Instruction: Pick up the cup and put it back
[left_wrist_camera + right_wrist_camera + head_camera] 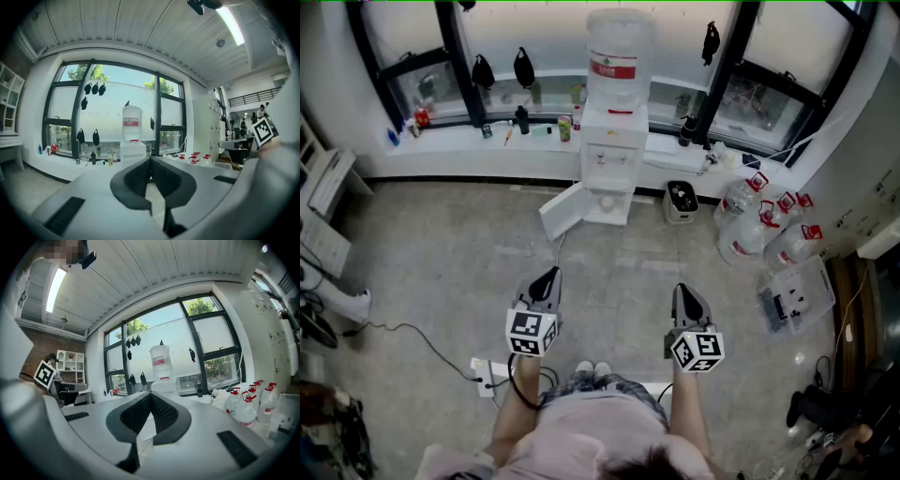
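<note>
grey left gripper [551, 274] pressed together, right gripper [681, 290] too, white water dispenser [614, 141] ahead

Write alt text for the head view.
A person holds the left gripper and the right gripper out over a grey floor, fingers closed and empty, facing a white water dispenser whose lower door hangs open. Spare water bottles sit at right.
</note>
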Available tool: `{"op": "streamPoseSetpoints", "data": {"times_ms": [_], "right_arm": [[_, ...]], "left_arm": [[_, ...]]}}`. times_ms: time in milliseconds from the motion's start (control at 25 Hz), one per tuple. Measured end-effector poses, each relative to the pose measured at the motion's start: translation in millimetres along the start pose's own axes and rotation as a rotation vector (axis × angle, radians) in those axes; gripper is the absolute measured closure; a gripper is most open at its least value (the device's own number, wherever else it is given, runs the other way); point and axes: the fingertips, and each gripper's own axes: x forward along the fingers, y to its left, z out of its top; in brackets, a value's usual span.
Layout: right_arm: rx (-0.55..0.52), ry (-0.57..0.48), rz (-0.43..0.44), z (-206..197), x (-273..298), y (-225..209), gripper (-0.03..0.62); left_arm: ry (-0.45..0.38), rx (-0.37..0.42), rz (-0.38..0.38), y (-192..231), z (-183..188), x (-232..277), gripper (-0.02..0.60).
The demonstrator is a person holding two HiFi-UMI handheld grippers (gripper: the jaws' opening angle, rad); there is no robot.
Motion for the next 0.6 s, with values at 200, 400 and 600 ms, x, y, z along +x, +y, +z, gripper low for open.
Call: {"op": "streamPoseSetpoints", "data": {"times_ms": [200, 400, 600], "right_arm": [[0.003, 0.001, -0.003, -0.6, -0.2, 1.2, 0.579], [0.005, -0.001, 0.002, 0.0, 2.5, 1.7, 0.579], [0.001, -0.005, 0.017, -0.1, 6.3, 4.2, 0.579]], "left_arm": [[0.004, -0.001, -0.010, -2.1, -3.1, 0.7, 0.557], [0.001, -0.001, -0.008, -0.5, -2.1, 2.0, 0.557], [0.003, -0.004, 0.004, 2.7, -4.5, 1.0, 0.557]]}}
